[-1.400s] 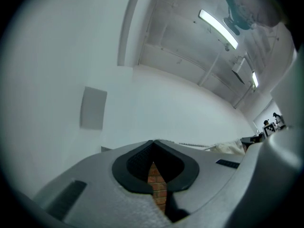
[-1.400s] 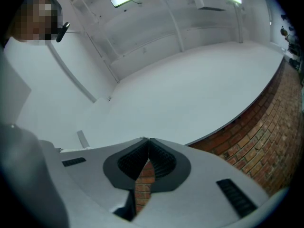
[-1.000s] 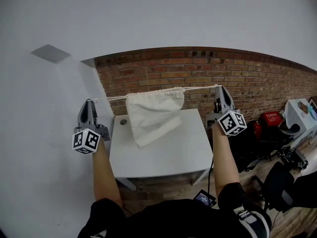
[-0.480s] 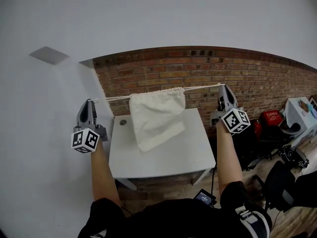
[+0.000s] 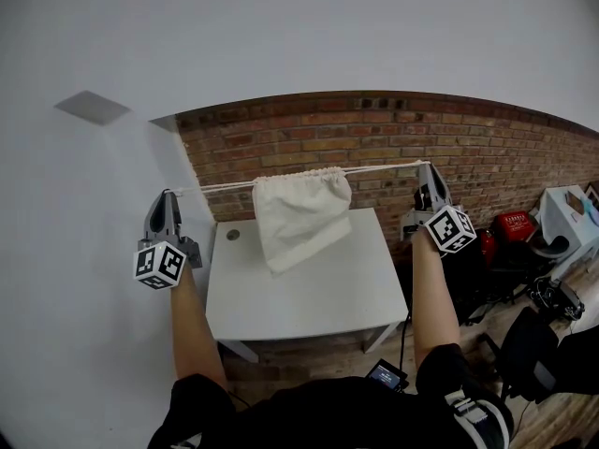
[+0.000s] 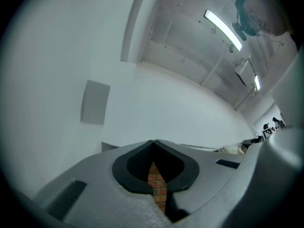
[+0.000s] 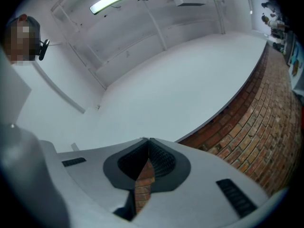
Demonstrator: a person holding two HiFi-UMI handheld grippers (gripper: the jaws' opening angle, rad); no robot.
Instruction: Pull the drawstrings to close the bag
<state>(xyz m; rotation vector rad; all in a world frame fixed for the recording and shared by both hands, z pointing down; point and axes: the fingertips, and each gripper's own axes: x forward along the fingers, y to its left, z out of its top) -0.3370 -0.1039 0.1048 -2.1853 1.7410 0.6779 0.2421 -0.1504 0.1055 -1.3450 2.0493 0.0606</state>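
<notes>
Forearms: left forearm (image 5: 192,321) and right forearm (image 5: 430,297) reach up from the bottom edge, one behind each gripper.
Left gripper (image 5: 168,193): clenched, jaw tips pressed together on the end of the left drawstring (image 5: 213,187).
Right gripper (image 5: 430,165): clenched too, tips together on the end of the right drawstring (image 5: 388,166).
Drawstrings: both run taut and nearly level from the grippers in to the bag's top.
Table (image 5: 309,297): white, square, between the two arms.
Bag (image 5: 301,215): pale cloth, hanging from the cords midway between the grippers, its mouth bunched into gathers, its lower end over the table's far part.
Brick wall (image 5: 374,129): red, behind the table.
White wall (image 5: 281,26): above the bricks.
</notes>
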